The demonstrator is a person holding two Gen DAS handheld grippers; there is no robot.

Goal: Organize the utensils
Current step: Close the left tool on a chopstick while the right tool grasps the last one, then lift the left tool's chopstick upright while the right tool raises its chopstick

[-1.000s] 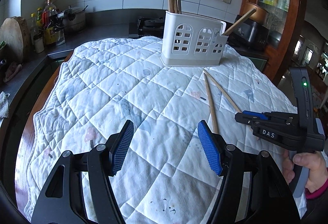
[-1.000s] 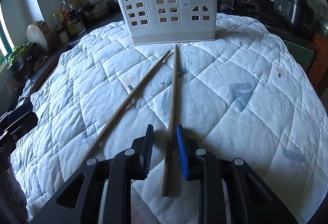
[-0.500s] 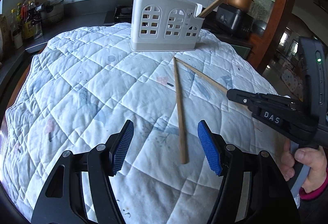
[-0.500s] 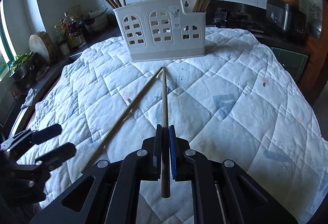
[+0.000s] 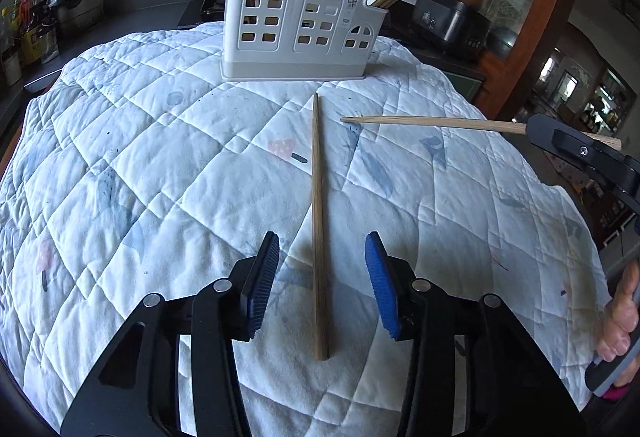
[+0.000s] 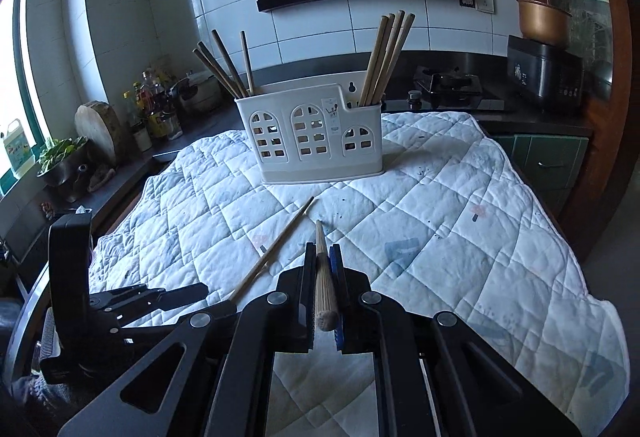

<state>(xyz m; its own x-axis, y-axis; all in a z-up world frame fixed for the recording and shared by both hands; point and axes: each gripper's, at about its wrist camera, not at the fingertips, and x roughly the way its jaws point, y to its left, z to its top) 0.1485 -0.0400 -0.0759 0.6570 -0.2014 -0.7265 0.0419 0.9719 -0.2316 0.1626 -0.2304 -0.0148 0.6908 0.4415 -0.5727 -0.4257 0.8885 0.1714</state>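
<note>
A white utensil holder [image 5: 300, 25] [image 6: 316, 141] stands at the far end of the quilt, with several chopsticks upright in its left and right compartments. One chopstick [image 5: 318, 197] [image 6: 276, 249] lies on the quilt, pointing toward the holder. My left gripper [image 5: 323, 241] [image 6: 220, 299] straddles its near half. The jaws are closing, and the blue pads stand clear of the stick on both sides. My right gripper [image 6: 323, 249] [image 5: 538, 129] is shut on a second chopstick [image 6: 322, 277] [image 5: 440, 123], which it holds in the air above the quilt with its tip toward the holder.
A white quilt [image 5: 140, 177] covers the table and drops off at its right edge. Behind it runs a dark counter with bottles [image 6: 156, 109], a round wooden block [image 6: 98, 125], a stove [image 6: 448, 83] and a black cooker [image 6: 544, 75]. A hand [image 5: 620, 317] grips the right tool's handle.
The right gripper shut on one chopstick and lifted it off the quilt. The left gripper moved forward and down over the other chopstick, and its jaws narrowed.
</note>
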